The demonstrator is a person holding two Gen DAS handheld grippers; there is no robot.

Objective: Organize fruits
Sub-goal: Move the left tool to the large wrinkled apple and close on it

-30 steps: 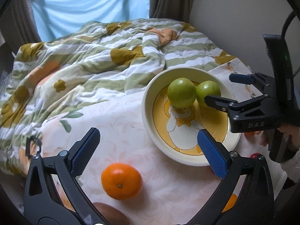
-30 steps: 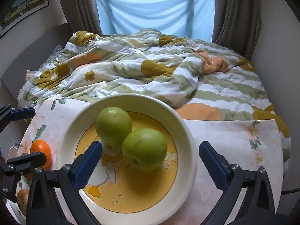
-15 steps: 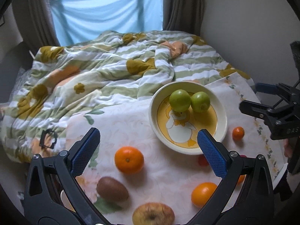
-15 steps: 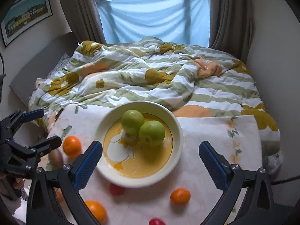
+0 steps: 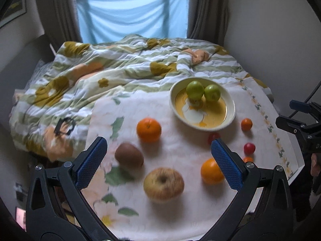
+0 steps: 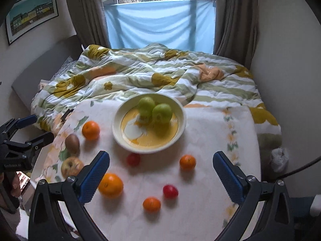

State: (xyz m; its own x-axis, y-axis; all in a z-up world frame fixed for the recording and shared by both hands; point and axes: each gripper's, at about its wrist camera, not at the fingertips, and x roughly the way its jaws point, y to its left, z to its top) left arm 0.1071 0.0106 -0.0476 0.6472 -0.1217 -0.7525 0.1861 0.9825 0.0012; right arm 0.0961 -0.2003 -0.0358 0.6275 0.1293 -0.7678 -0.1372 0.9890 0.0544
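A cream bowl (image 5: 230,100) (image 6: 118,118) with a yellow inside holds two green apples (image 5: 194,90) (image 6: 162,110). Loose fruit lies around it on the flowered cloth: an orange (image 5: 148,129) (image 6: 90,130), a kiwi (image 5: 129,157) (image 6: 72,141), a yellowish apple (image 5: 163,184) (image 6: 71,166), a second orange (image 5: 210,171) (image 6: 110,185), small tangerines (image 5: 246,124) (image 6: 187,162) and red tomatoes (image 5: 249,148) (image 6: 170,191). My left gripper (image 5: 158,160) is open above the near-left fruit. My right gripper (image 6: 160,174) is open above the near-right fruit. Both hold nothing.
The cloth covers a small table (image 6: 210,132) that stands against a bed with a rumpled striped quilt (image 5: 120,70) (image 6: 160,74). Walls close in on the right, and a curtained window (image 6: 160,22) lies behind the bed.
Both grippers have pulled back and up from the bowl, so the bowl looks smaller and the loose fruit on the cloth has come into view. Both stay open.
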